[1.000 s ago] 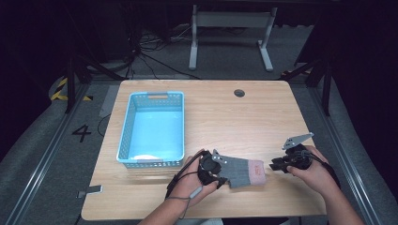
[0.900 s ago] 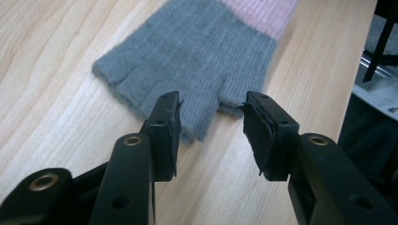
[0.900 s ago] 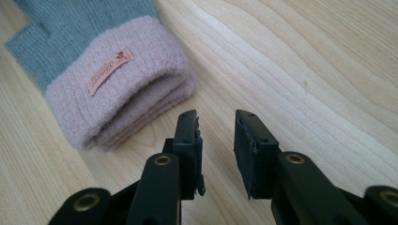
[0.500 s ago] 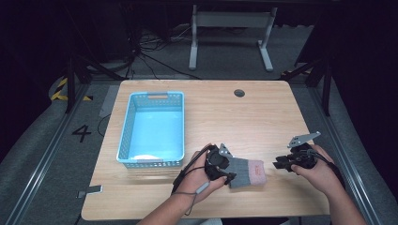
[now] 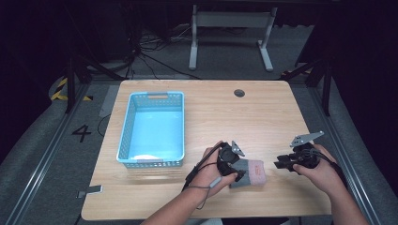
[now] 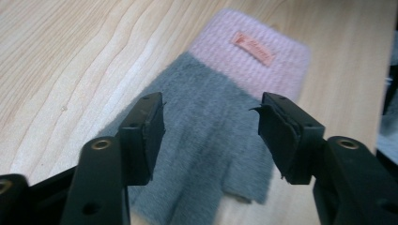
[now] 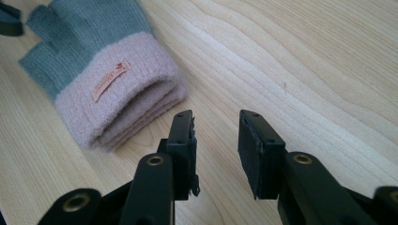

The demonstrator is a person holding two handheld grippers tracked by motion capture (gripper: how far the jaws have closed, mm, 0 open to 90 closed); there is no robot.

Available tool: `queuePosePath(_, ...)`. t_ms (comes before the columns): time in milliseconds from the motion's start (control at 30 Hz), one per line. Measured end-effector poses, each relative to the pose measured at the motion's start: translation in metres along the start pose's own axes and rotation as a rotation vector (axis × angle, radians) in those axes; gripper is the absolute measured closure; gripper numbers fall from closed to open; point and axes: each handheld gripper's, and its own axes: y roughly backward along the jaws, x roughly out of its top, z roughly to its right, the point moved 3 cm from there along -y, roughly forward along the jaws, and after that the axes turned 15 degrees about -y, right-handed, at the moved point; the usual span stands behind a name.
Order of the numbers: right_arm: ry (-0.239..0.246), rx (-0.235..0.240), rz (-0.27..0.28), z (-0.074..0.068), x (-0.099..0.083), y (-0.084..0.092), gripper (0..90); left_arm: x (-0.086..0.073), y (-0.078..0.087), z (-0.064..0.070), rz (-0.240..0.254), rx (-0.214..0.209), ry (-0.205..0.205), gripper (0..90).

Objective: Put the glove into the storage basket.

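Observation:
A folded grey knit glove with a pink cuff [image 5: 253, 171] lies flat near the table's front edge. My left gripper [image 5: 238, 169] hovers over its grey end. In the left gripper view the jaws have just been opening and now stand wide apart [image 6: 210, 123] above the grey knit, pads clear of it, with the pink cuff [image 6: 248, 61] beyond. My right gripper [image 5: 279, 162] sits to the right of the cuff, apart from it. Its jaws [image 7: 216, 140] have also just been opening, with bare wood between them and the glove [image 7: 108, 75] off to the left.
A light blue plastic basket [image 5: 124, 138] stands on the left half of the wooden table [image 5: 263, 112]. A round cable hole [image 5: 239, 93] sits near the far edge. Dark floor, cables and a metal stand lie beyond.
My left hand has slid right, over the glove's grey end. My right gripper has drawn back a little from the cuff. The glove has stayed put.

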Motion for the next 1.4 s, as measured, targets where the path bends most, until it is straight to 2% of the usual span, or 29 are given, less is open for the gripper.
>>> queuePosePath(100,0.0,0.005,0.0,0.0,0.0,-0.001,65.0,-0.001,-0.008,-0.002,-0.01,0.009,-0.017,39.1)
queuePosePath(367,-0.003,0.009,0.002,0.0,0.0,-0.001,64.1,-0.001,-0.023,-0.003,-0.029,0.004,-0.016,35.6)
queuePosePath(533,-0.008,0.019,0.003,-0.001,0.0,-0.001,63.5,-0.003,-0.03,-0.002,-0.056,0.018,-0.02,31.0)
queuePosePath(633,-0.012,0.026,0.004,-0.001,0.0,-0.001,63.1,-0.004,-0.034,-0.002,-0.055,0.028,-0.023,27.6)
queuePosePath(800,-0.02,0.036,0.002,-0.001,0.0,-0.002,62.6,-0.005,-0.037,0.001,-0.059,0.053,-0.051,24.8)
queuePosePath(933,-0.028,0.039,0.006,0.0,0.0,-0.001,62.4,-0.006,-0.038,0.003,-0.065,0.071,-0.066,24.4)
queuePosePath(1133,-0.032,0.041,0.005,0.0,-0.001,-0.001,62.2,-0.005,-0.039,0.003,-0.082,0.063,-0.053,24.6)
queuePosePath(1233,-0.031,0.043,0.008,0.0,0.0,-0.001,62.0,-0.002,-0.039,0.003,-0.115,0.064,-0.045,25.6)
queuePosePath(1400,-0.032,0.047,0.006,-0.001,0.0,-0.001,61.5,0.0,-0.04,0.003,-0.137,0.057,-0.036,29.2)
